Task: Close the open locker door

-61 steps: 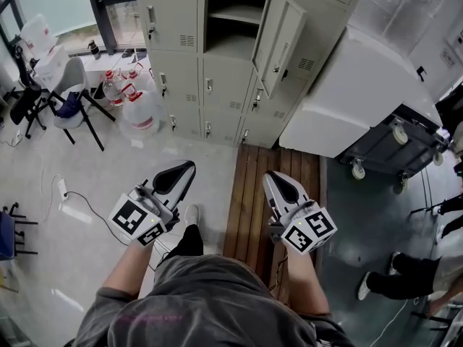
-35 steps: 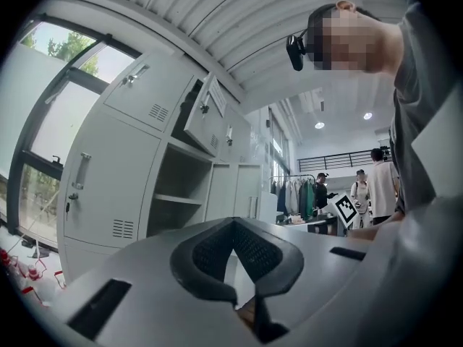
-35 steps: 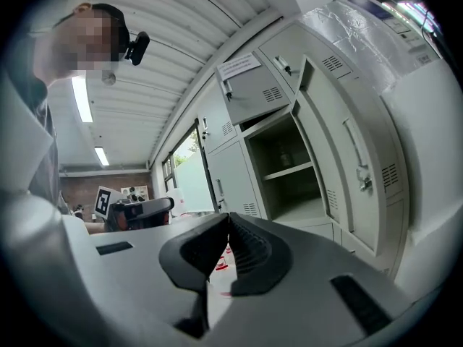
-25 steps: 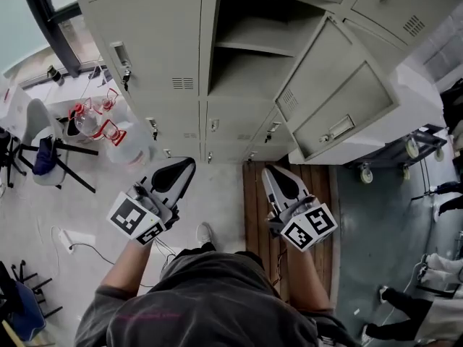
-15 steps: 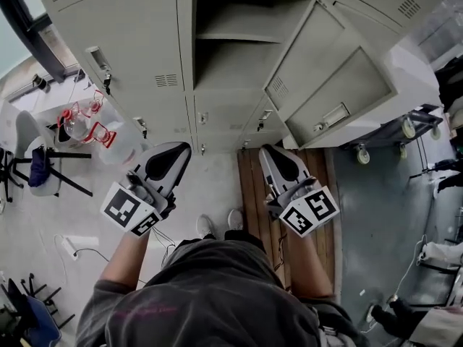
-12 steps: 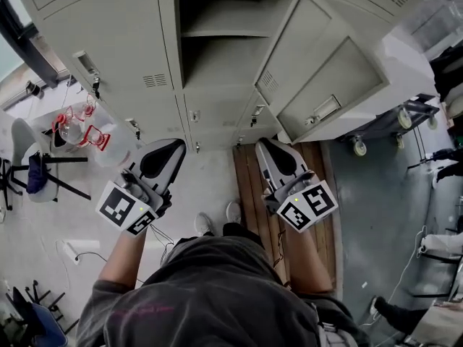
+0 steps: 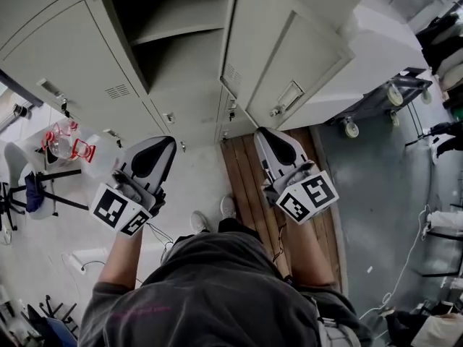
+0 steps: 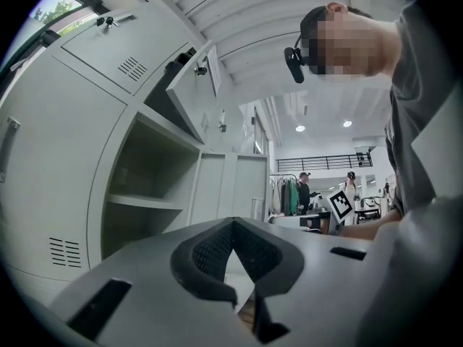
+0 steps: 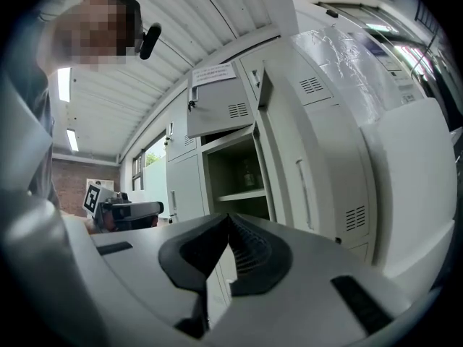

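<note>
**Locker door stands open ahead of two closed, empty grippers**

The locker door (image 7: pixel 289 56) is pale grey sheet metal. It is swung out from the open compartment (image 7: pixel 170 49) and stands ahead of and above the right gripper (image 7: pixel 271 142), a little to that gripper's right. It is near but not touching. From the left gripper (image 7: pixel 160 147), the door lies ahead and across to the right, with the dark, shelved compartment more directly in front. A small latch fitting (image 7: pixel 289 96) shows on the door face turned toward the person.

Both grippers are held low in front of the person's body, side by side and apart. In the left gripper view the jaws meet at their tips with nothing between them. The right gripper view shows the same: jaws pressed together and empty (neither gripper is in contact with the locker).

The door will probably handle as a light, stiff panel that swings freely on its hinge. The painted metal looks smooth, so a pinch on the thin edge could slip. There seems no need to grasp it. A flat push with the closed right gripper on the broad face, close to the latch side and away from the hinge, should give the most leverage. A thin metal door may rattle or rebound from the frame if pushed hard, so a steady push until it seats seems wiser.
</note>
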`<state>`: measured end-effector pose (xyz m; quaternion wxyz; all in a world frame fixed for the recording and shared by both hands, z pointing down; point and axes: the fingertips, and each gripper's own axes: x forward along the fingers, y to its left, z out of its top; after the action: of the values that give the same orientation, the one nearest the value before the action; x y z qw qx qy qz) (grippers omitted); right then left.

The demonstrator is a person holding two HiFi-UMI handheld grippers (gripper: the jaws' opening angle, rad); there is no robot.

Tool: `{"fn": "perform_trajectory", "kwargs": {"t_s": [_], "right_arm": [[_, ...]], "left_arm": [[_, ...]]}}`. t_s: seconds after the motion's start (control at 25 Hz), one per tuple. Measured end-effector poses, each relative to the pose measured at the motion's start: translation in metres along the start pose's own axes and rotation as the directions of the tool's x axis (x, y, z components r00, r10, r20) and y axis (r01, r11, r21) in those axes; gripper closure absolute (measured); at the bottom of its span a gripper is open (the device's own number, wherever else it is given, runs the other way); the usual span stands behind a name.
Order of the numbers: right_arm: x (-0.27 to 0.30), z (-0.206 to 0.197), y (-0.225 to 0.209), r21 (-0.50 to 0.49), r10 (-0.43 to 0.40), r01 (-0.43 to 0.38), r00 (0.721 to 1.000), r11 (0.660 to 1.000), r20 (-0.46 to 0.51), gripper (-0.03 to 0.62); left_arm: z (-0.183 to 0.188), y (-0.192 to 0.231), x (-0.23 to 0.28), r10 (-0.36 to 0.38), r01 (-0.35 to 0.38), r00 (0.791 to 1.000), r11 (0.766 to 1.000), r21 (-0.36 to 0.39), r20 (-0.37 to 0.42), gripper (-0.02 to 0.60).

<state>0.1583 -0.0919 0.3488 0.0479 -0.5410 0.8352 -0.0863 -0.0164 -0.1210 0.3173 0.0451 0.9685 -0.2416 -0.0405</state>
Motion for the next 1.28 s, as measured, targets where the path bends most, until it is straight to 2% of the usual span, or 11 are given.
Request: {"fn": "perform_trajectory", "kwargs": {"t_s": [0.44, 0.56, 0.68, 0.88, 1.0, 1.28], "right_arm": [[-0.038, 0.017, -0.076, 0.004, -0.064, 0.064, 0.997, 0.998, 0.032, 0.572], [-0.044, 0.021, -0.091, 0.003, -0.059, 0.059, 0.997, 0.998, 0.041, 0.568], [-0.047, 0.025, -0.101, 0.011, -0.029, 0.028, 0.999, 1.0, 0.045, 0.52], [-0.042, 0.024, -0.112, 0.009, 0.026, -0.027, 0.999, 1.0, 0.039, 0.483], [-0.037, 0.025, -0.112, 0.009, 0.08, -0.08, 0.996, 0.997, 0.035, 0.446], [-0.026, 0.027, -0.11, 0.005, 0.211, -0.211, 0.977, 0.977, 0.021, 0.409]], "left_arm": [[-0.014, -0.032, 0.067, -0.033, 0.032, 0.999, 0.999, -0.012, -0.029, 0.566], [-0.016, -0.04, 0.083, -0.038, 0.038, 0.999, 0.999, -0.013, -0.035, 0.566], [-0.019, -0.046, 0.096, -0.034, 0.033, 0.999, 0.999, -0.013, -0.041, 0.566], [-0.026, -0.045, 0.11, -0.019, 0.018, 0.998, 1.0, -0.017, -0.053, 0.566], [-0.03, -0.043, 0.116, -0.007, 0.006, 0.998, 1.0, -0.017, -0.061, 0.566], [-0.034, -0.038, 0.122, 0.029, -0.031, 0.997, 0.999, -0.018, -0.069, 0.566]]}}
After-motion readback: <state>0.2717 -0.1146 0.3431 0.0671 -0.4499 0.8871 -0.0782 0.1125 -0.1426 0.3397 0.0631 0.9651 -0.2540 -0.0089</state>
